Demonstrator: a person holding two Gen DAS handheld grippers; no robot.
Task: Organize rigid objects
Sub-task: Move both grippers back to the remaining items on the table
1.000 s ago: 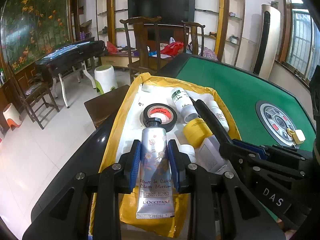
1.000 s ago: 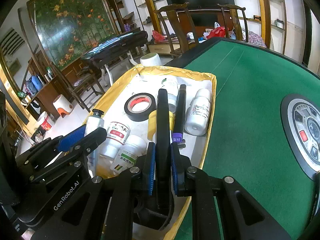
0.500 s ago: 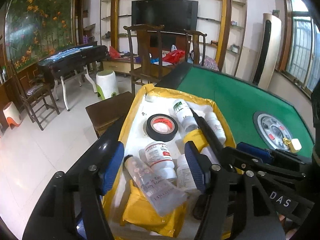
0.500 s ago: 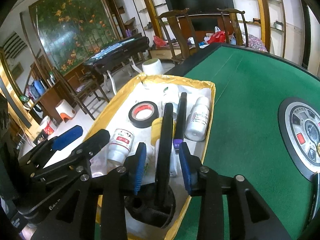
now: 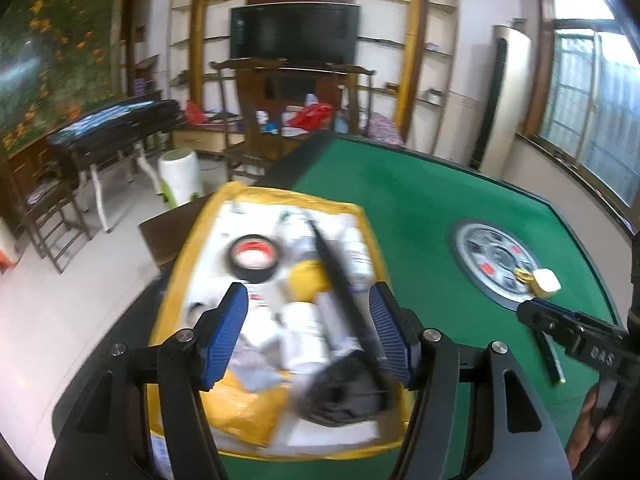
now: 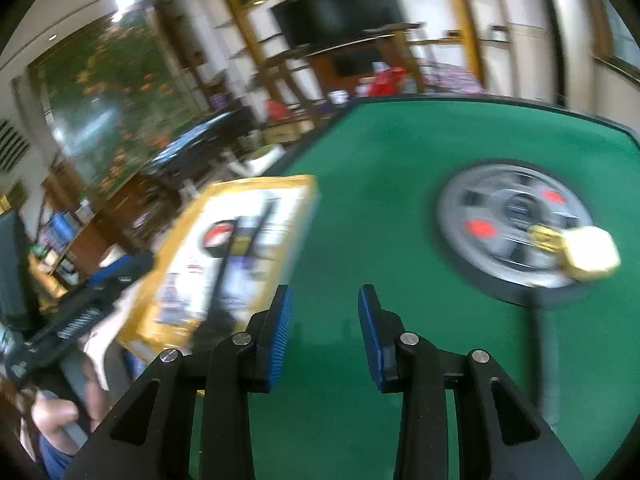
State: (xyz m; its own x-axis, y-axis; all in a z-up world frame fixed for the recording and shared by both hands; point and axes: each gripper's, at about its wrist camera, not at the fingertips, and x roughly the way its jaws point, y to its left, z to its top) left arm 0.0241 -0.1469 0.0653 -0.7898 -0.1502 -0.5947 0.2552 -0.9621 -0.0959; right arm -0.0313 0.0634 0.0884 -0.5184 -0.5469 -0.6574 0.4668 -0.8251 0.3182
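Both grippers are now pulled back from the yellow tray point(image 5: 276, 408), whereas a second ago the left one was clamped on a silver hand-cream tube and the right one on a long black brush handle. Left gripper point(image 5: 308, 332) is hovering over the near end of the tray, its jaws having just been opening; they are standing moderately wide with nothing pressed between the blue pads point(image 5: 224, 336). The tube is no longer gripped; a pale blurred shape low in the tray may be it, but I cannot tell.

Right gripper point(image 6: 324, 332) is swinging away to the right, over bare green felt point(image 6: 400, 140). Its jaws have just been opening and are standing narrowly apart, nothing between them. Judgement: both items are released, and this hand is heading for the next loose piece.

Tray contents, blurred by motion: black tape roll point(image 5: 253, 258) with red core at the far left, yellow-capped jar point(image 5: 306, 278) mid-tray, several white bottles point(image 5: 304, 336) crowded together, long black brush point(image 5: 340, 292) lying diagonally across them, its bulky head at the near edge. Items are packed side by side, presumably so that everything fits in one container.

Remaining outside: a cream cube with a gold clasp point(image 6: 588, 252), sitting on the rim of the round silver centre panel point(image 6: 508, 216), well apart from the tray. A thin dark stick point(image 5: 550, 360) is also lying on the felt near the right gripper.
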